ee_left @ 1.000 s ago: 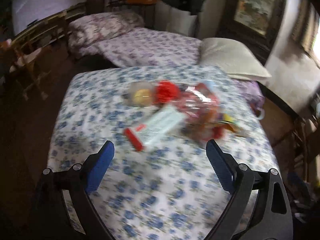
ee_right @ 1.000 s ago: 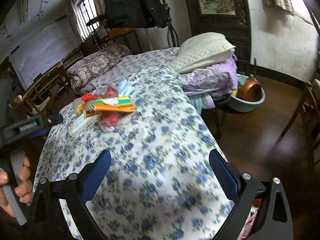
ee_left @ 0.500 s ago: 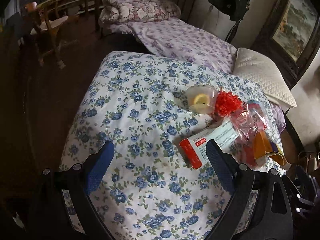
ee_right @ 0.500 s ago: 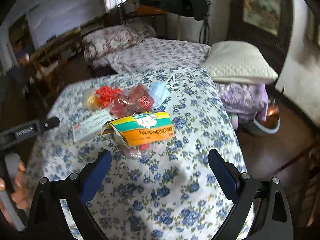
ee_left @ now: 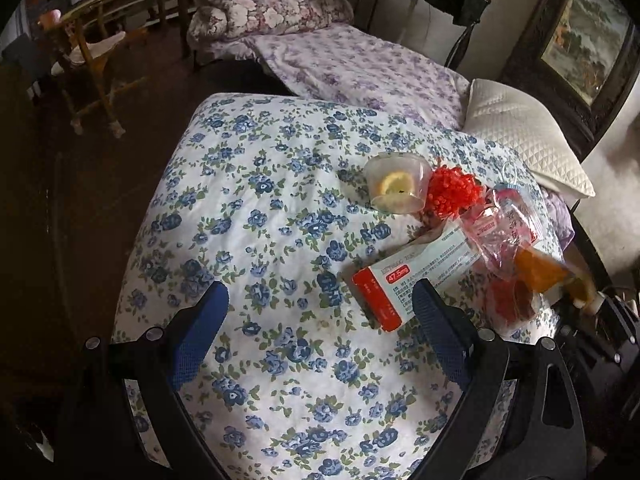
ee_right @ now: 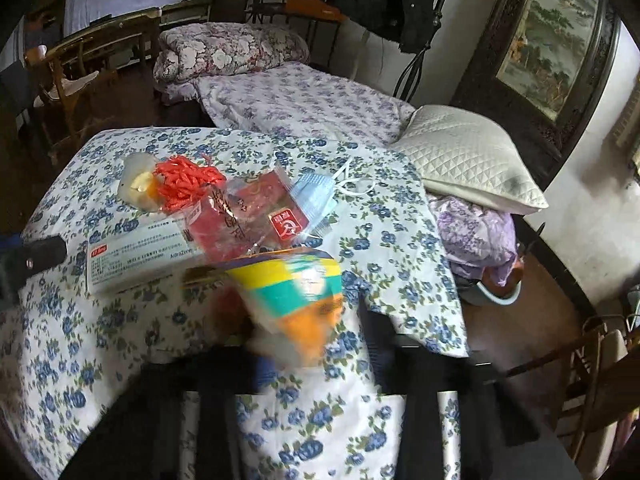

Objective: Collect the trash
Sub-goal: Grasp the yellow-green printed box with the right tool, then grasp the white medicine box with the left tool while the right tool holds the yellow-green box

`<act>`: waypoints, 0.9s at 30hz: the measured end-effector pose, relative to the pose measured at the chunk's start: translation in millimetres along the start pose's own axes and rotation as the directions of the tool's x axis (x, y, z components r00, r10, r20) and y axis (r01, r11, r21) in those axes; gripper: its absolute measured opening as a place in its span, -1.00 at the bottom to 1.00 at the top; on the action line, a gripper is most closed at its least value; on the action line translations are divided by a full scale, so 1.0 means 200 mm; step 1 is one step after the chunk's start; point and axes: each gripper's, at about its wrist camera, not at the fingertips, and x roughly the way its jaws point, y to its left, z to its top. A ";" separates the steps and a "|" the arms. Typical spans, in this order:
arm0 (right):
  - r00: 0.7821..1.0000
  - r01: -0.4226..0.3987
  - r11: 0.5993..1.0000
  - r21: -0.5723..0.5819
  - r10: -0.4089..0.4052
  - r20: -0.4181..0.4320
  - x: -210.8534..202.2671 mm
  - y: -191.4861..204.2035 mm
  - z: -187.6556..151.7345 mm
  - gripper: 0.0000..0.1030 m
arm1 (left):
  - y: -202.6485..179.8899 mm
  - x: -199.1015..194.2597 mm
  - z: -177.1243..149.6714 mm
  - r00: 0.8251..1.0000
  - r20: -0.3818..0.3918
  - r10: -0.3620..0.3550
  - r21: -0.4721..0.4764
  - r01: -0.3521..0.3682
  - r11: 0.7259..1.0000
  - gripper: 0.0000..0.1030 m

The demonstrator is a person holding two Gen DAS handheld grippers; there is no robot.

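Right gripper (ee_right: 316, 344) blurred, apparently closing on the yellow-green packet (ee_right: 296, 292); grip state unclear. Likely light, crinkly, slippery: pinch its near edge. Left gripper (ee_left: 320, 308) fingers apart.

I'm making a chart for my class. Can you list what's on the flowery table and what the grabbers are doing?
surface: flowery tablecloth
trash: plastic cup with lemon slice, red shreds, medicine box, clear bag, blue mask, yellow-green packet
left gripper: open, empty, beside medicine box
right gripper: blurred at yellow-green packet, grip unclear
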 end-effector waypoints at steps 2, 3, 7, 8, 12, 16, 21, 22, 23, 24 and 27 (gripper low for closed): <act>0.999 -0.045 0.998 0.039 0.044 0.027 -0.05 -0.03 0.00 -0.64 | 0.00 0.01 0.00 1.000 -0.011 0.016 0.010 -0.015 1.000 0.74; 0.997 -0.065 0.996 0.057 0.063 0.048 -0.08 -0.05 0.00 -0.64 | 0.00 0.02 -0.01 1.000 -0.017 0.022 0.015 -0.022 1.000 0.74; 0.984 -0.159 0.974 0.164 0.142 0.111 -0.24 -0.18 -0.08 -0.64 | 0.02 0.04 -0.02 0.999 -0.033 0.026 0.008 -0.025 1.000 0.74; 0.979 -0.185 0.965 0.184 0.165 0.116 -0.26 -0.19 -0.10 -0.64 | 0.02 0.04 -0.02 0.999 -0.032 0.021 0.006 -0.021 1.000 0.74; 0.961 -0.271 0.938 0.216 0.250 0.117 -0.35 -0.24 -0.29 -0.64 | -0.01 0.05 -0.03 0.999 -0.043 0.032 0.036 -0.030 0.999 0.74; 0.954 -0.299 0.917 0.264 0.279 0.111 -0.36 -0.27 -0.43 -0.64 | -0.04 0.07 -0.06 0.997 -0.044 0.062 0.074 -0.059 0.995 0.74; 0.943 -0.330 0.889 0.317 0.299 0.145 -0.35 -0.32 -0.48 -0.64 | -0.12 0.08 -0.10 0.994 -0.016 0.108 0.173 -0.103 0.979 0.74; 0.942 -0.332 0.891 0.309 0.297 0.157 -0.36 -0.32 -0.48 -0.64 | -0.14 0.09 -0.11 0.992 -0.007 0.124 0.199 -0.120 0.973 0.74; 0.941 -0.333 0.893 0.304 0.296 0.162 -0.36 -0.33 -0.49 -0.64 | -0.15 0.10 -0.11 0.992 -0.006 0.126 0.211 -0.122 0.970 0.74; 0.941 -0.335 0.893 0.300 0.297 0.165 -0.36 -0.33 -0.49 -0.64 | -0.17 0.11 -0.11 0.992 -0.004 0.123 0.222 -0.119 0.968 0.74; 0.931 -0.364 0.880 0.305 0.331 0.156 -0.34 -0.34 -0.50 -0.64 | -0.24 0.15 -0.11 0.993 0.017 0.118 0.279 -0.118 0.953 0.73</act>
